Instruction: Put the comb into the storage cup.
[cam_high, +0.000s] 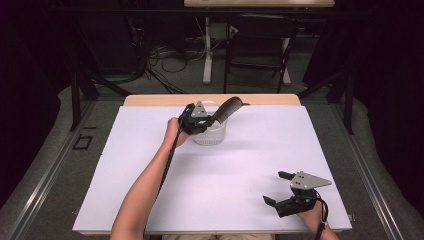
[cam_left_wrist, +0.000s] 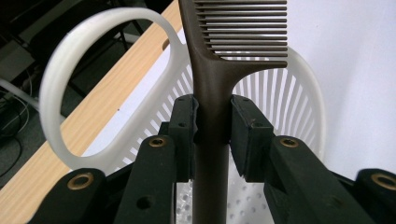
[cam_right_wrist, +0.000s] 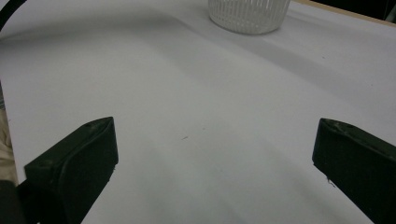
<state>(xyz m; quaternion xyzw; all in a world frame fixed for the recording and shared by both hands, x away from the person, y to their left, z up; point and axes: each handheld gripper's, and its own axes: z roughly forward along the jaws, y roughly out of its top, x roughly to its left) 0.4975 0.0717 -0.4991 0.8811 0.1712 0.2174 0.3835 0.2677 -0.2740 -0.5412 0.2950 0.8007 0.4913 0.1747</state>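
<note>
Left tool (cam_left_wrist: 212, 123) clamped on the handle of a brown comb (cam_left_wrist: 219, 60), held above the open mouth of a white slotted basket (cam_left_wrist: 299, 93) at the far middle of the desk (cam_high: 250, 165). Comb teeth end pointing away past the far rim; in the high view comb (cam_high: 227, 107) tilted over basket (cam_high: 210, 134).

Risks, as judged:
- Grip on a narrow, smooth handle; could pivot between the pads if the teeth end catches the rim.
- Let go from this height and tilt, could bounce off the rim and land on the desk, or slide off the far edge, close behind the basket.
- Basket looks light; a nudge from the tool could tip or push it.
- Looped basket handle (cam_left_wrist: 70, 93) standing up just beside the tool, likely to snag on lowering.

Around: right tool (cam_high: 286, 192) released, jaws wide, nothing between them, resting near the front right corner, well apart from the basket. Chair (cam_high: 260, 45) and cables on the floor beyond the desk. Nothing else on the desk in the way.
</note>
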